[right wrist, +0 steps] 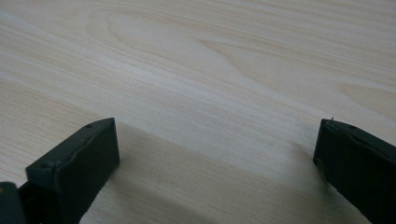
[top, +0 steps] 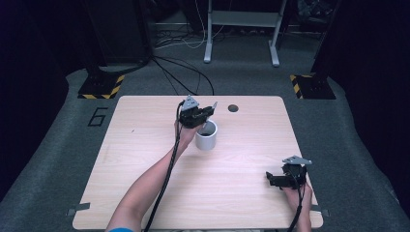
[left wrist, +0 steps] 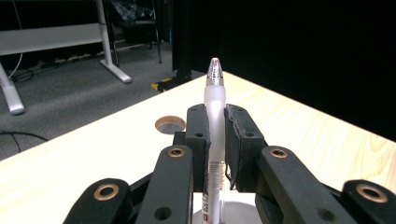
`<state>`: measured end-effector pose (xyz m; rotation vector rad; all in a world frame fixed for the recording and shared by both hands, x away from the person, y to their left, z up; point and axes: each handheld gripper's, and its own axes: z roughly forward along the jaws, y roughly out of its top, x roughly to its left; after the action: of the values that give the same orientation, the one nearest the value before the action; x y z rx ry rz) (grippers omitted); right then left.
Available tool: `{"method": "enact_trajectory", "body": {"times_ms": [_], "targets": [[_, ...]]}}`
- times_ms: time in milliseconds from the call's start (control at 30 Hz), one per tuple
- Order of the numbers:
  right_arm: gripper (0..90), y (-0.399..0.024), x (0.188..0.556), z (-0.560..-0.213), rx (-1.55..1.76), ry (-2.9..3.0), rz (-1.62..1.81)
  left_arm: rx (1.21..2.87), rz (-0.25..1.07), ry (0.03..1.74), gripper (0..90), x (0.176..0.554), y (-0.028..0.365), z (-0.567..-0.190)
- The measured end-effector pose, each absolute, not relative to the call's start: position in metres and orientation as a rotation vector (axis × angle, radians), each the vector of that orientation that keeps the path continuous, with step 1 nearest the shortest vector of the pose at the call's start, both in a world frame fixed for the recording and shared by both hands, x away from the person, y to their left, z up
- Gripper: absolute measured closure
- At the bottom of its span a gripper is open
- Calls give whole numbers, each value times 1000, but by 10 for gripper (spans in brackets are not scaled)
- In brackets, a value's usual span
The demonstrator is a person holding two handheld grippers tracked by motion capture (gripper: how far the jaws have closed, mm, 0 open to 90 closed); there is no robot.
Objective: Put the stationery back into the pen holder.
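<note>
My left gripper [top: 203,115] hangs over a white cup [top: 207,135] at the back middle of the wooden table [top: 145,159]. It is shut on a white, frosted pen [left wrist: 215,107]. In the left gripper view the pen stands upright between the pads, its clear tip above the jaws and its lower end over the cup's rim [left wrist: 243,210]. My right gripper [top: 272,178] rests low at the table's front right. In the right gripper view its jaws [right wrist: 215,140] stand wide open with bare wood between them.
A round cable hole [top: 233,108] sits in the table just right of the cup. Beyond the table, cables [top: 179,67] run over grey carpet to a white desk frame [top: 241,29]. Yellow-and-black stand bases [top: 99,87] flank the far corners.
</note>
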<state>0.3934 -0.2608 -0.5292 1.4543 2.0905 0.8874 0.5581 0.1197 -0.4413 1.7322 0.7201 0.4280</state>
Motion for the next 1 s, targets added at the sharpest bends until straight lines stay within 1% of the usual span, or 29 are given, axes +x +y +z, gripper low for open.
{"method": "enact_trajectory", "body": {"times_ms": [300,533,567,600,633,767,833,900,1000], "targets": [[0,-261,393,-529,1455,2090,887,1795,406,746,799,557,120,-451],[0,-261,393,-529,1454,2091,887,1830,399,750,794,555,122,-451],[0,-261,393,-529,1454,2090,887,1843,383,747,792,555,123,-451],[0,-261,393,-529,1455,2090,887,1836,380,753,770,555,123,-451],[0,-261,393,-529,1457,2089,887,1847,379,755,729,554,123,-450],[0,-261,393,-529,1455,2090,885,1865,370,760,516,553,127,-445],[0,-261,393,-529,1459,2088,887,1886,373,758,463,551,128,-442],[0,-261,393,-529,1459,2087,887,1893,379,760,386,550,129,-439],[0,-261,393,-529,1459,2087,887,1903,378,752,317,547,131,-433]]}}
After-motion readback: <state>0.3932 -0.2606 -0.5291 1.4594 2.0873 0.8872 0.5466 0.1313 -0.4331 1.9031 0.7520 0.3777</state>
